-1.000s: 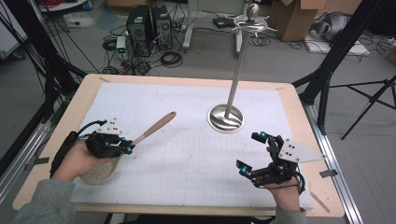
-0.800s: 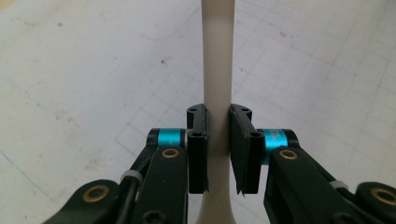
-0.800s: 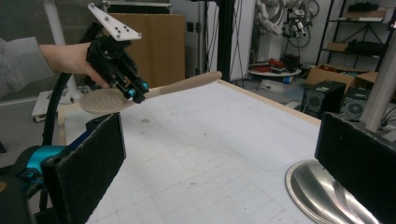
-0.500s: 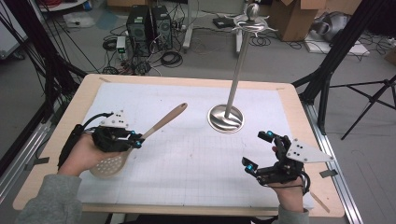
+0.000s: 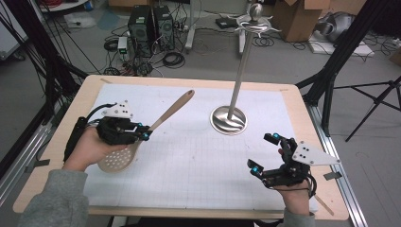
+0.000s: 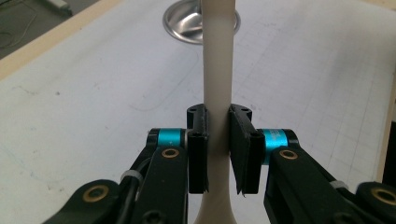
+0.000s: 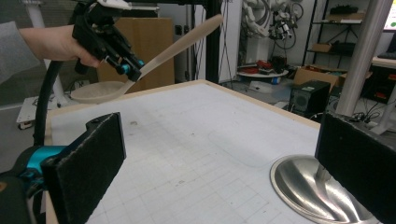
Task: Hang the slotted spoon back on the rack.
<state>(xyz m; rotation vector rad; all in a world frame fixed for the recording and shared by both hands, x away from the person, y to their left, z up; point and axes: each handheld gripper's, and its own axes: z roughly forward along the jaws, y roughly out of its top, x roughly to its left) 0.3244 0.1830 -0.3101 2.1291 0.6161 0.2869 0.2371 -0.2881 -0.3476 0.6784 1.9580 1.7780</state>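
Note:
A beige slotted spoon (image 5: 161,124) is held above the table's left side, its handle rising toward the back right and its perforated bowl (image 5: 116,158) low by the hand. My left gripper (image 5: 144,132) is shut on the spoon's handle (image 6: 217,93), the pads (image 6: 198,144) pressing both sides. From the right gripper view the spoon (image 7: 182,44) and the left gripper (image 7: 122,64) hang in the air at upper left. My right gripper (image 5: 265,153) stands open near the front right, nothing between its pads (image 7: 88,163).
A metal stand with a round base (image 5: 229,119) and tall pole (image 5: 241,66) with hooks on top rises at the table's centre back; its base (image 7: 317,193) lies just ahead of the right gripper. A white grid mat (image 5: 198,156) covers the wooden table (image 5: 302,101).
The left gripper has lifted the spoon and carried it right and away from the person; the handle now points steeper. The right gripper has shifted slightly right and stays open.

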